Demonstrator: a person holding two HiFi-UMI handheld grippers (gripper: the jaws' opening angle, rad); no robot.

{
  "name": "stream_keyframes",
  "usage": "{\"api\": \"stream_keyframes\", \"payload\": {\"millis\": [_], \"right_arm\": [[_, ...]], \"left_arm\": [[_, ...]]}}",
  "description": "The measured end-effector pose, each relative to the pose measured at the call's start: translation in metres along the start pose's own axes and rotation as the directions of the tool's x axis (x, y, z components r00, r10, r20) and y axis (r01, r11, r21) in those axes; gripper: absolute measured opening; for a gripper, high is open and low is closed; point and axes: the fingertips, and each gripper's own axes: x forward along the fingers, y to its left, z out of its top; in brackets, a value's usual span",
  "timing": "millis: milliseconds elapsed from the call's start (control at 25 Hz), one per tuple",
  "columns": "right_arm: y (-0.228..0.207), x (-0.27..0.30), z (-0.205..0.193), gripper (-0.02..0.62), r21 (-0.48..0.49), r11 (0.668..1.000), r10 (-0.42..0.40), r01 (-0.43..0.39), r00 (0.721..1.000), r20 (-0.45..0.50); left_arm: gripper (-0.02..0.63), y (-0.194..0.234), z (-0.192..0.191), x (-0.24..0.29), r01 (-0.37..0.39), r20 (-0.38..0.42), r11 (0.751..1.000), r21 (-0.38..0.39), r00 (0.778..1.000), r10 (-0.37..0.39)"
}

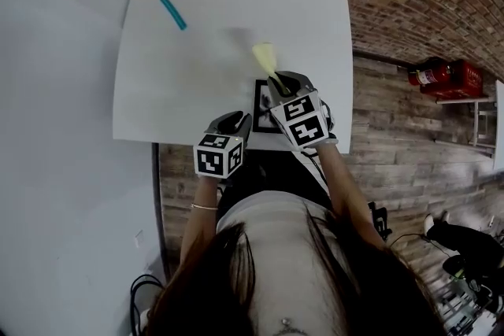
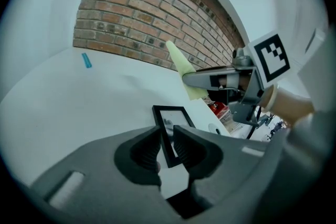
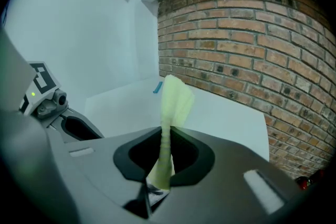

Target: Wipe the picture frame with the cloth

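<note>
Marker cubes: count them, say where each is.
2. One cube on the left gripper, the other on the right gripper, both by the table's near edge.

The right gripper (image 1: 277, 80) and its marker cube cover most of the picture frame (image 1: 259, 108) in the head view, leaving only its left rail and top corner. In the left gripper view, the frame's near end drops out of sight behind the jaws of the left gripper (image 2: 167, 136). The teal object (image 1: 173, 12) on the table (image 1: 197, 51) is too small to identify.
</note>
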Motion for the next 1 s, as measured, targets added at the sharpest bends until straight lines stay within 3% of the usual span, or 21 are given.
{"api": "stream_keyframes", "payload": {"millis": [1000], "right_arm": [[0.021, 0.063, -0.042, 0.038, 0.003, 0.992, 0.126, -0.127, 0.978, -0.168]], "left_arm": [[0.089, -0.001, -0.042, 0.033, 0.046, -0.145, 0.997, -0.069, 0.988, -0.056]]}}
